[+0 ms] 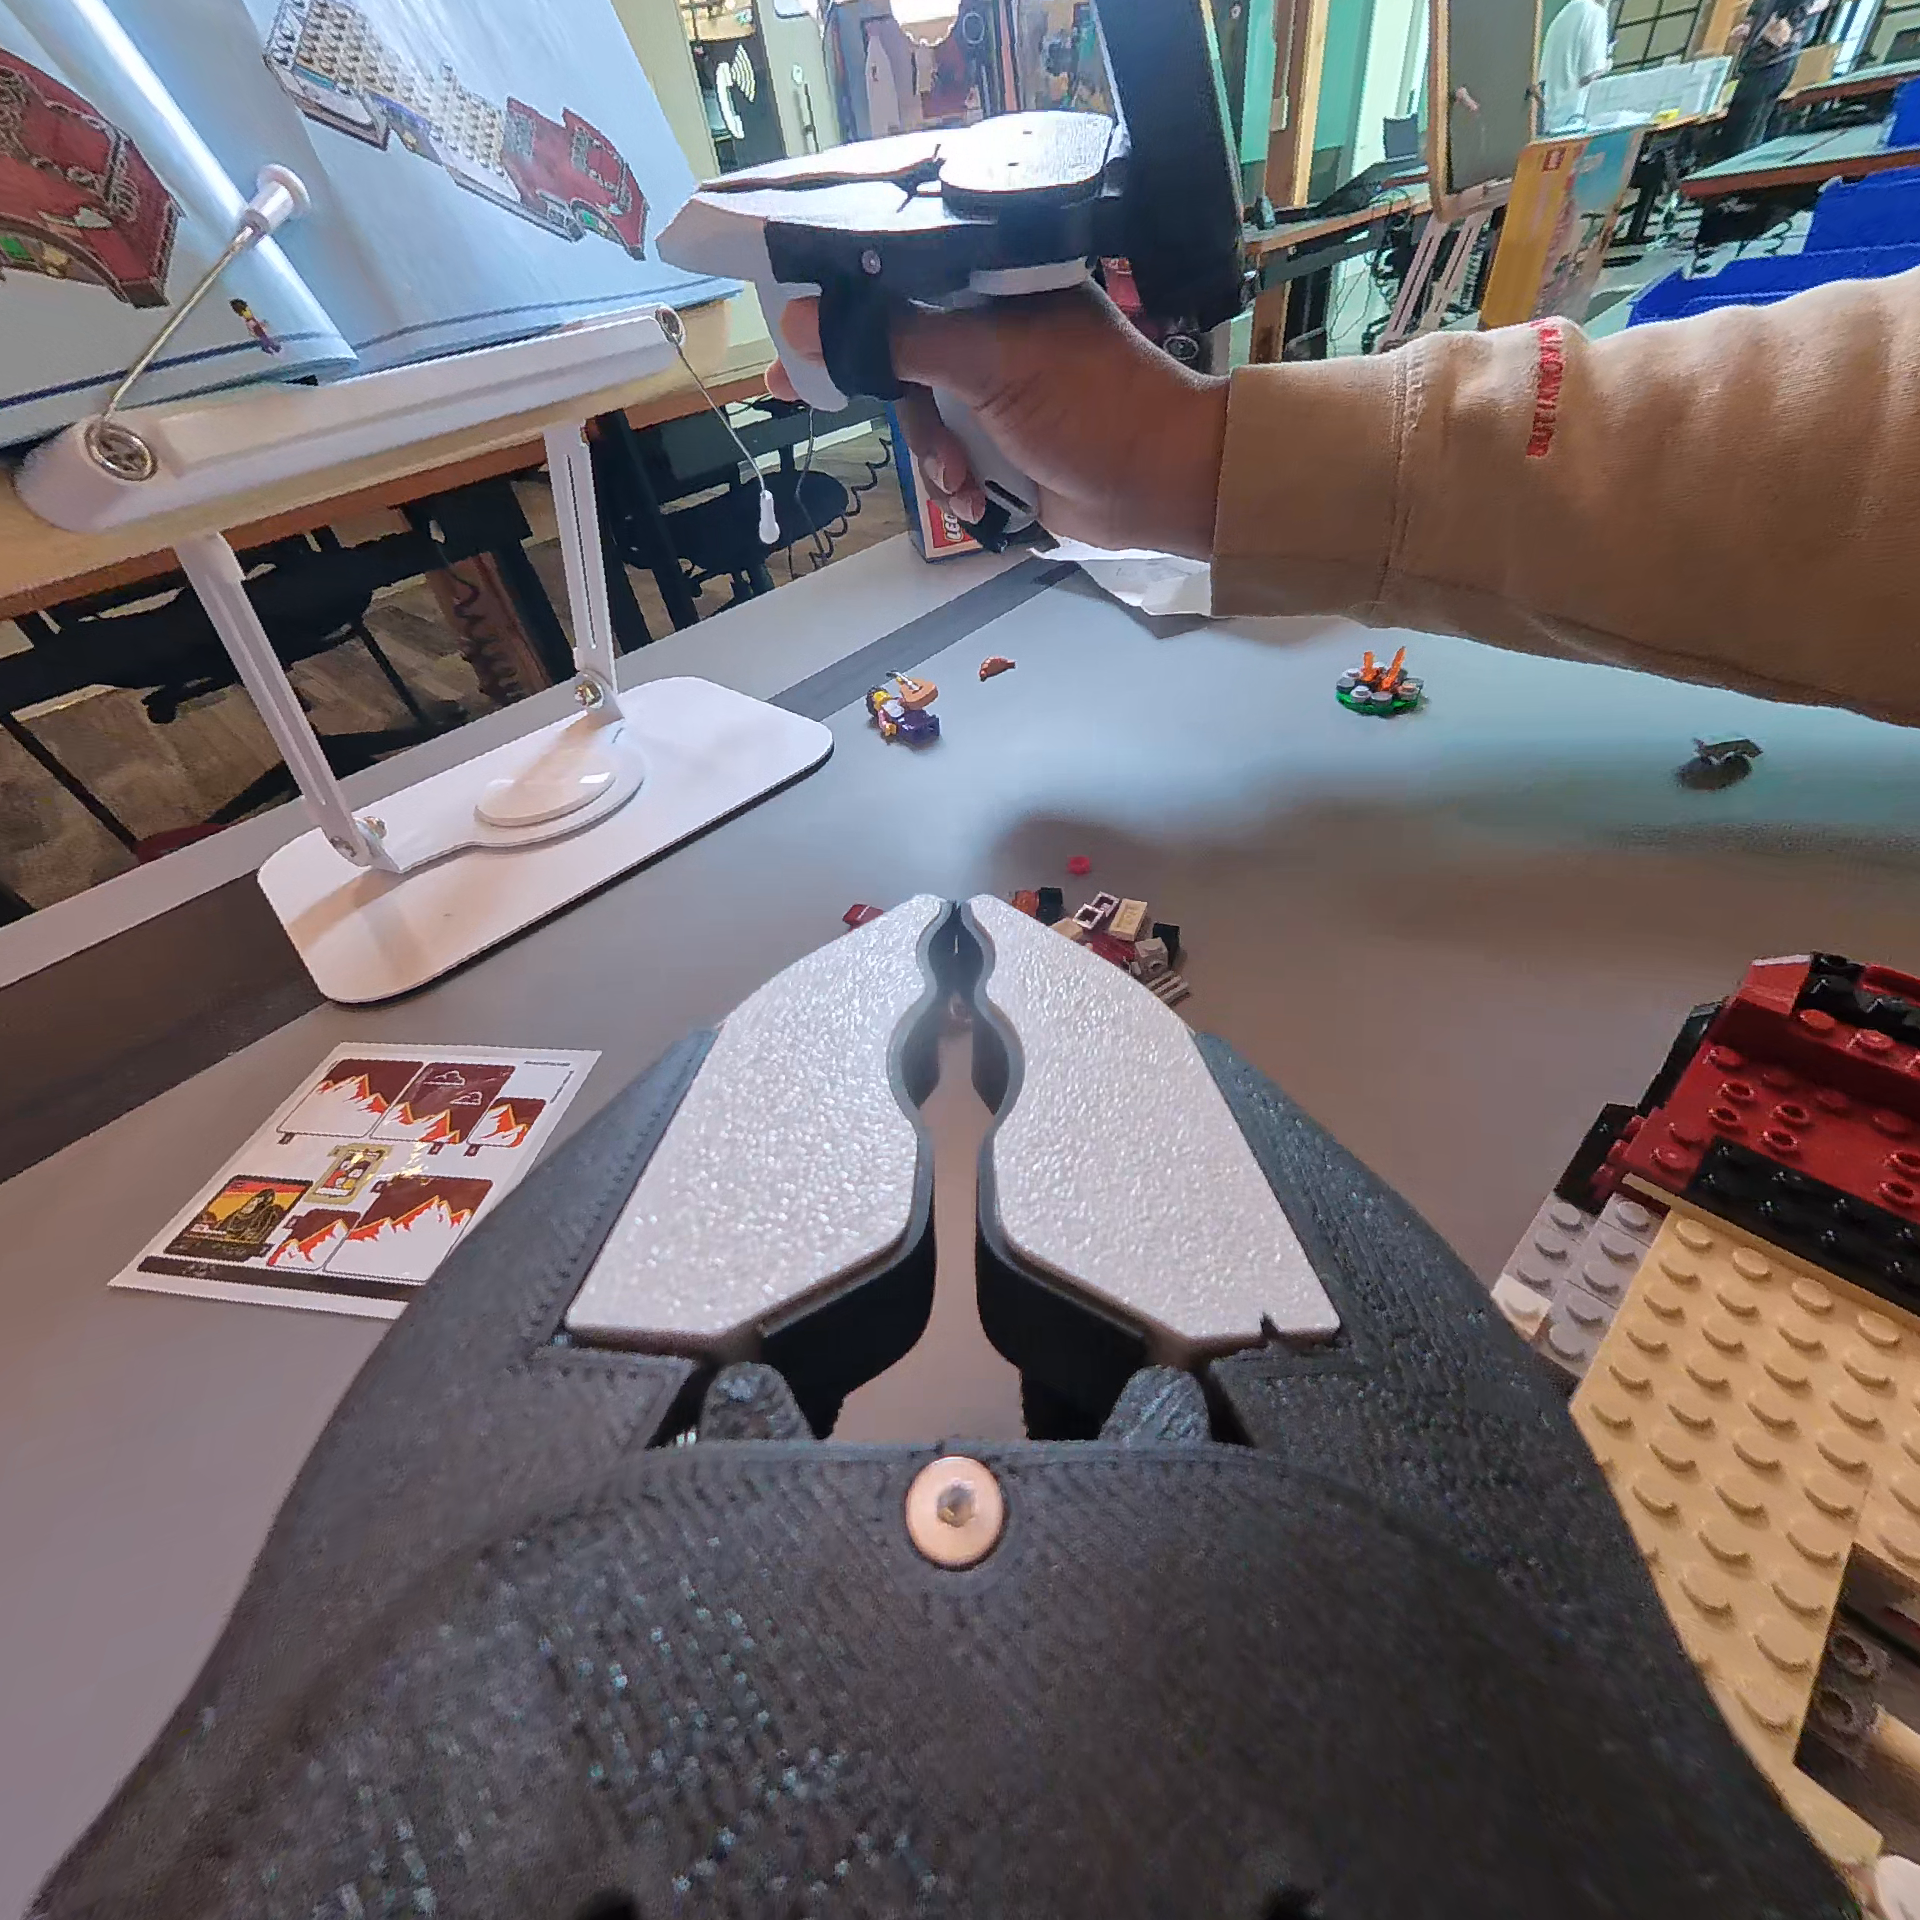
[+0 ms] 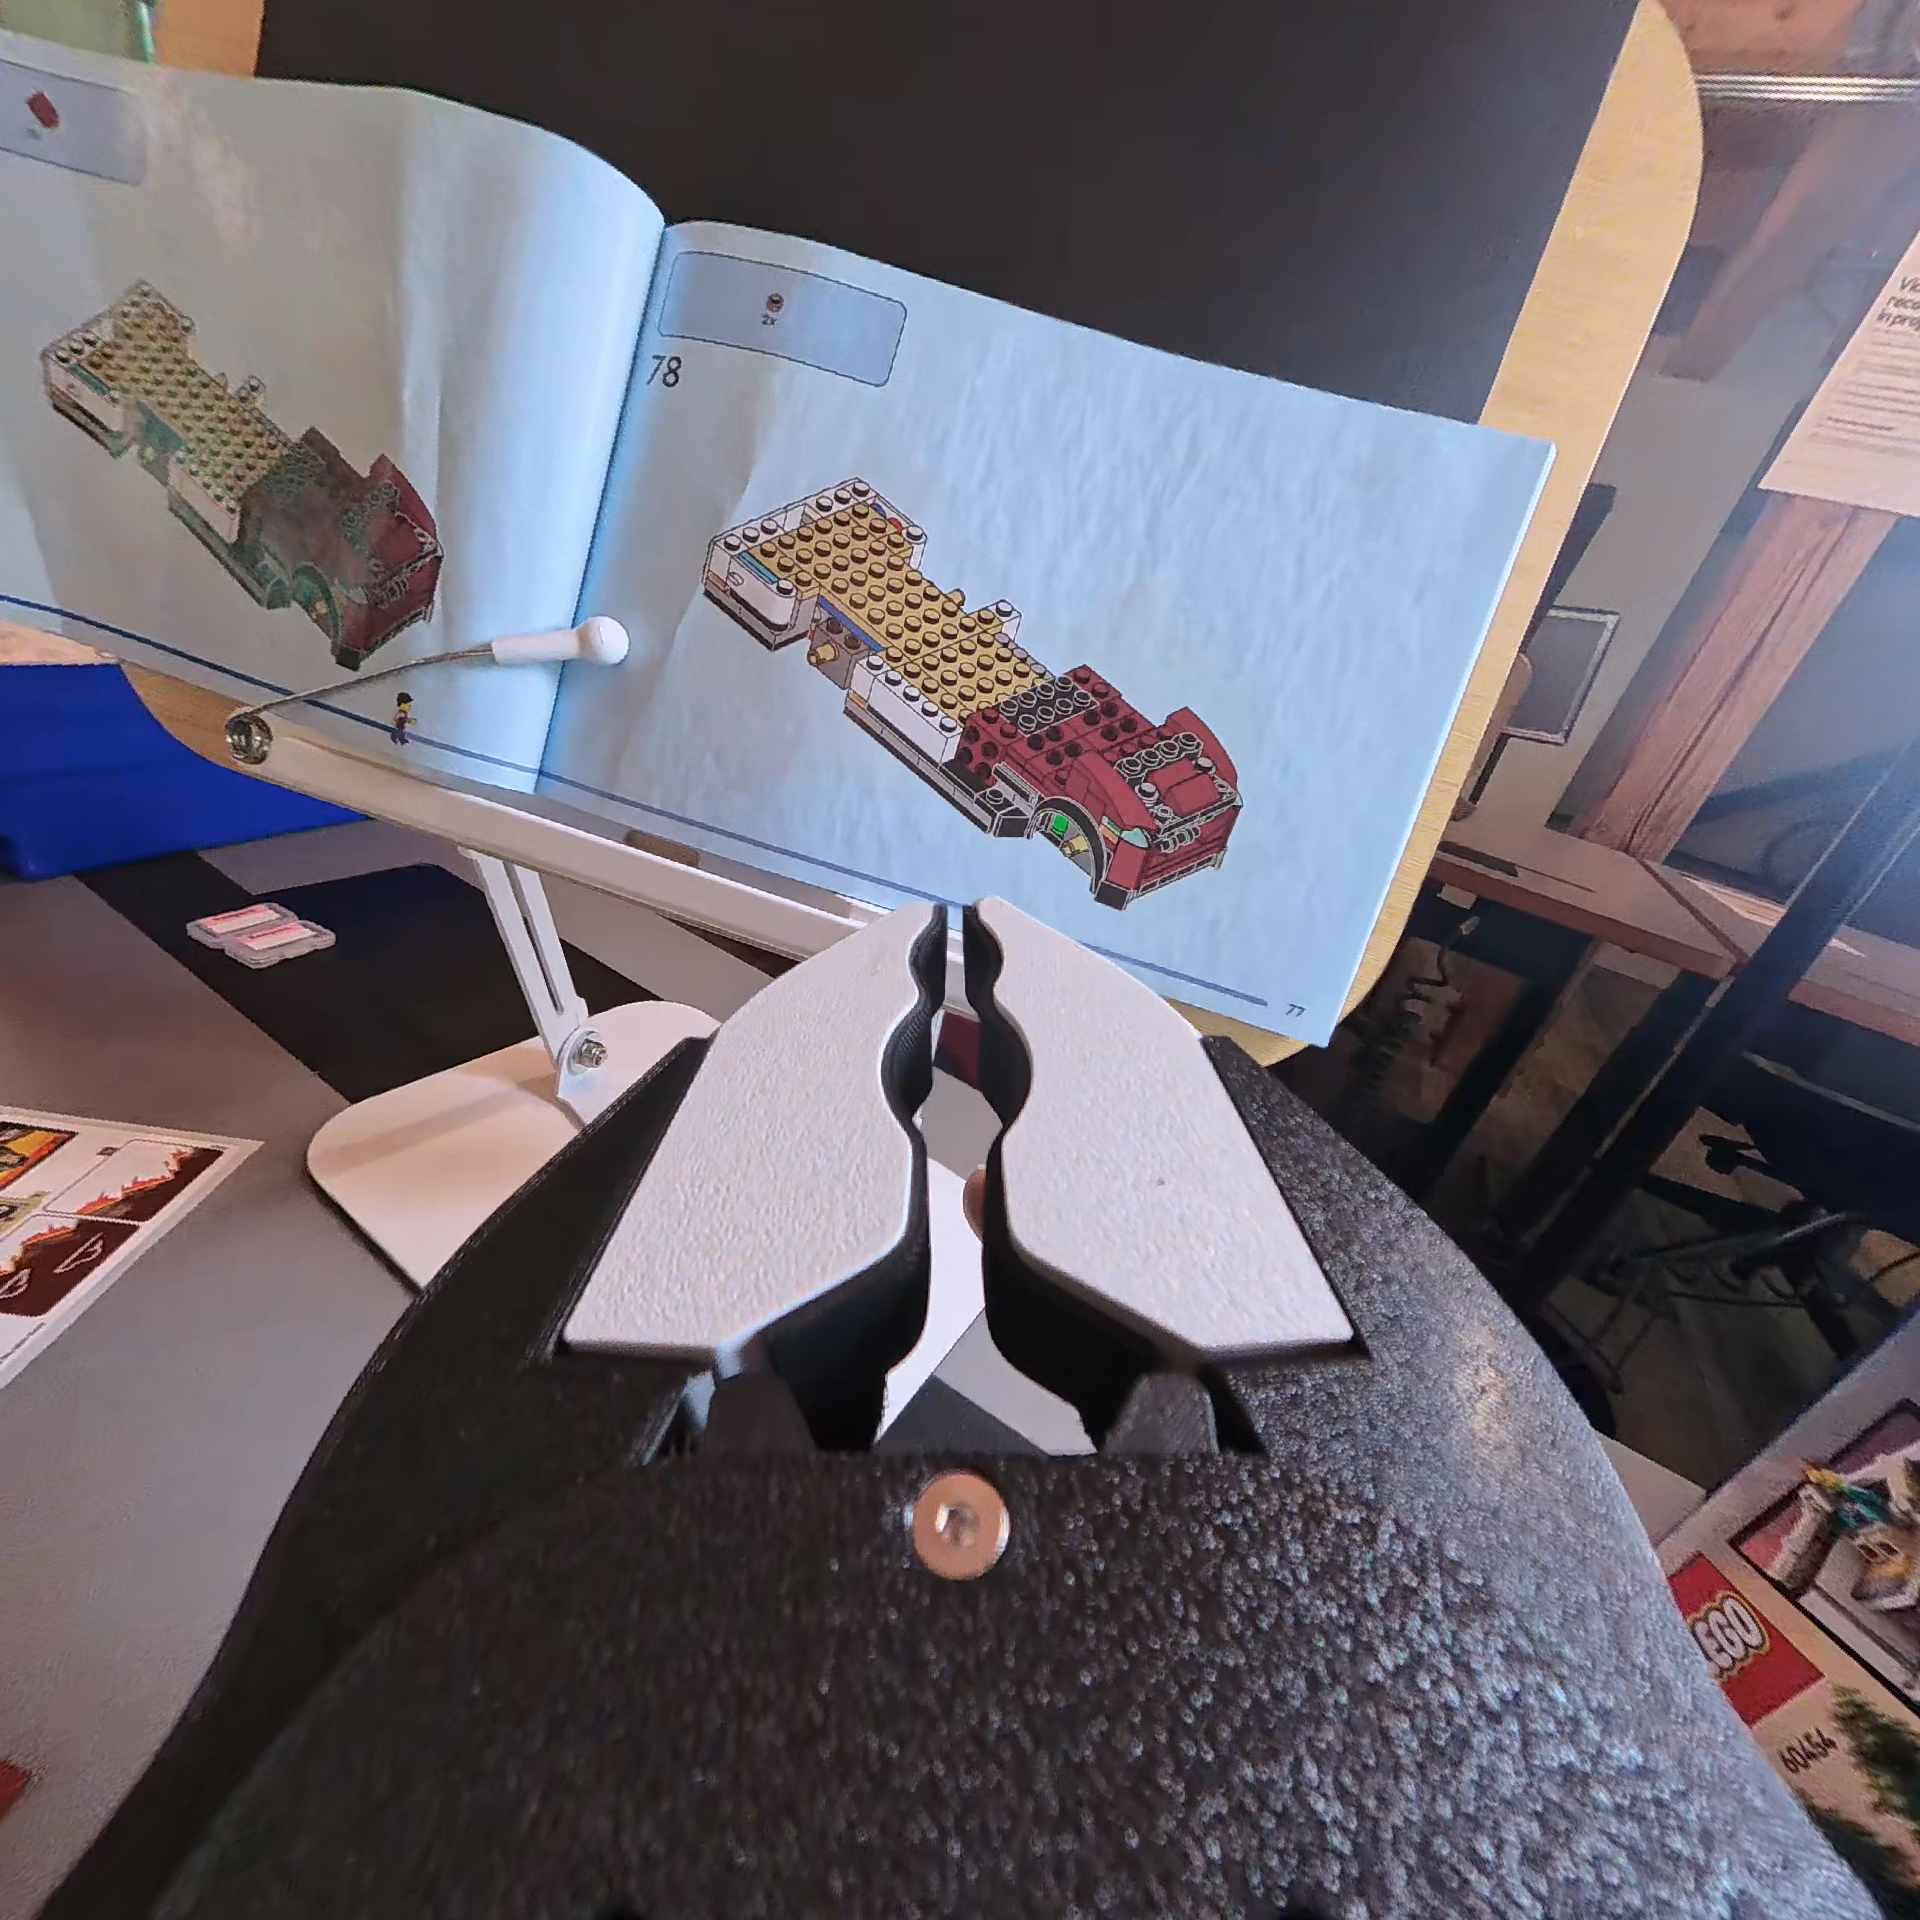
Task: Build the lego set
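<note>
Left tongs (image 1: 958,914) closed, just short of loose bricks (image 1: 1117,935)

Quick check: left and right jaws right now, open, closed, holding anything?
Left gripper: jaws closed, nothing held, low over the loose bricks.
Right gripper: jaws all but closed, only a thin slit, nothing held, raised before the instruction booklet.

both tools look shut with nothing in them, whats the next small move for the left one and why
Probably open the left tool and lower it toward the small heap of loose dark red, black and tan toy bricks just beyond its tips. Its fingers are together on nothing, and that heap on the grey tabletop is nearest.
</note>
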A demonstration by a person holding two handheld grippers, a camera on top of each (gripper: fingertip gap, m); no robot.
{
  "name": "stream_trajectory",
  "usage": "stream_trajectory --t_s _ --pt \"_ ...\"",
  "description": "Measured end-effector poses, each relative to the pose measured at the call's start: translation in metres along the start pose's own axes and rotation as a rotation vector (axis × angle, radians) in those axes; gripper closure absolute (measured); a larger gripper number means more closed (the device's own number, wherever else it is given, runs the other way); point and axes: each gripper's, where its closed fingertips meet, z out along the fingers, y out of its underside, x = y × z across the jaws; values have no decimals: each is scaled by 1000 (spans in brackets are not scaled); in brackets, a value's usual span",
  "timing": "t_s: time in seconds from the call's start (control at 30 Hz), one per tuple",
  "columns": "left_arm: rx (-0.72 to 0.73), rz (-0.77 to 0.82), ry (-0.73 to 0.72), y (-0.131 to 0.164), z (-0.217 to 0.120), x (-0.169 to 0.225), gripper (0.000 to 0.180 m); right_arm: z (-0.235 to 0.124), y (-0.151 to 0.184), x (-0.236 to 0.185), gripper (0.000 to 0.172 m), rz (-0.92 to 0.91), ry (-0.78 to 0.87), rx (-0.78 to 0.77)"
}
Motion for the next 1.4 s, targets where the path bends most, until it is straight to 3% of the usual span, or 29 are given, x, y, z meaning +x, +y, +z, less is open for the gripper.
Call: stream_trajectory --t_s 1.4 --pt "-31 46 25 6 3 4 180 35 -15 51 168 -25 49 -40"
